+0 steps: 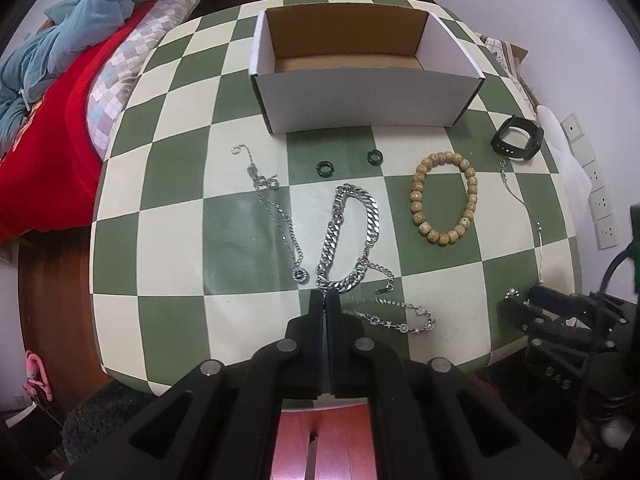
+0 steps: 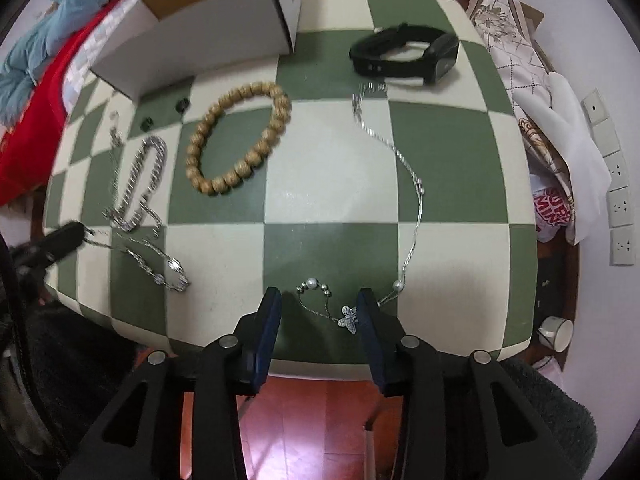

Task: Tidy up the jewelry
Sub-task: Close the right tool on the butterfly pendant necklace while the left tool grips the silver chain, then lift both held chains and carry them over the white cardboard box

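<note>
My left gripper (image 1: 325, 294) is shut on the near end of a thick silver chain bracelet (image 1: 352, 228) lying on the checkered table (image 1: 176, 176). An open white cardboard box (image 1: 360, 68) stands at the back. My right gripper (image 2: 318, 300) is open, its fingers either side of a butterfly pendant (image 2: 348, 317) on a thin silver necklace (image 2: 400, 160). A wooden bead bracelet (image 2: 240, 136), a black watch (image 2: 408, 56), two dark green rings (image 1: 324, 169) and two more thin silver chains (image 1: 276, 208) lie on the table.
A bed with red and blue bedding (image 1: 52, 80) is at the left. Patterned cloth and white plastic (image 2: 536, 112) sit at the table's right edge by wall sockets (image 2: 616, 184). A cup (image 2: 556, 332) is low at the right.
</note>
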